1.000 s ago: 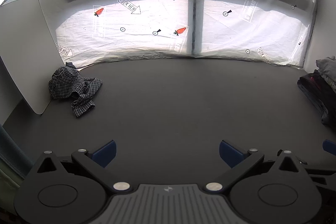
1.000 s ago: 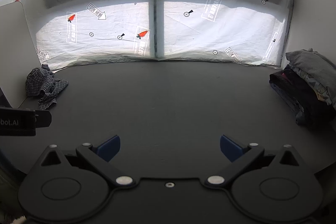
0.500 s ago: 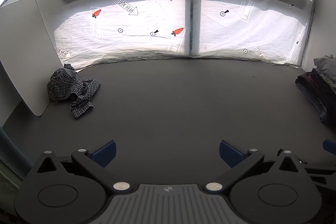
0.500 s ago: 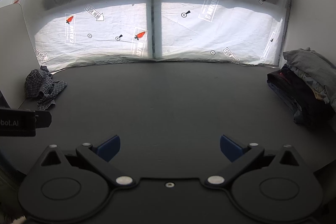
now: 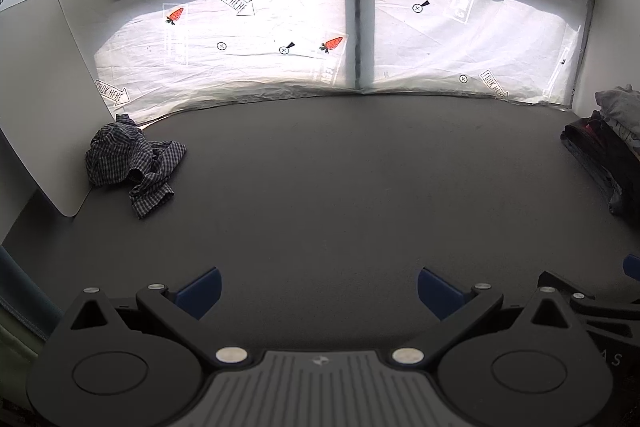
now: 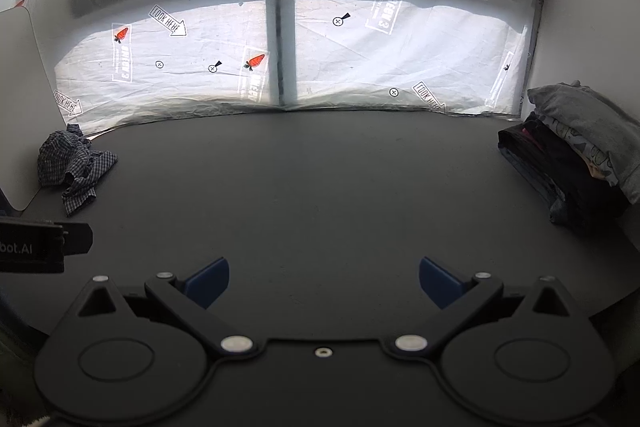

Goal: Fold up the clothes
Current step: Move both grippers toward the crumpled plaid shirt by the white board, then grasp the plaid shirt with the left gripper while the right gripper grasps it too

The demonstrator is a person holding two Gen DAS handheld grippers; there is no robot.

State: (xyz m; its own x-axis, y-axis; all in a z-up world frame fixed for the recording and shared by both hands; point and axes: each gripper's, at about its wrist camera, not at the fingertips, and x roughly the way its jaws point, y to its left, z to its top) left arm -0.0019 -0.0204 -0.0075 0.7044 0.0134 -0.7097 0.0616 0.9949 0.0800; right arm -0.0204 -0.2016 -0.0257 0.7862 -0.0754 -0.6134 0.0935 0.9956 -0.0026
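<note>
A crumpled dark checked garment (image 5: 130, 163) lies on the dark table (image 5: 340, 179) at the far left, against a white board; it also shows in the right wrist view (image 6: 72, 167). A stack of folded clothes (image 6: 576, 151) sits at the far right, with a grey piece on top; its edge shows in the left wrist view (image 5: 604, 151). My left gripper (image 5: 318, 289) is open and empty, low over the near table. My right gripper (image 6: 324, 281) is open and empty beside it. Both are far from the garment.
A white board (image 5: 36, 99) leans at the left behind the checked garment. A window covered in printed plastic sheet (image 5: 340, 39) runs along the table's far edge. Part of the left gripper's body (image 6: 40, 245) shows at the right view's left edge.
Both views have shifted slightly, so the checked garment and the folded stack sit a little further left in frame. Both grippers stay open and empty.
</note>
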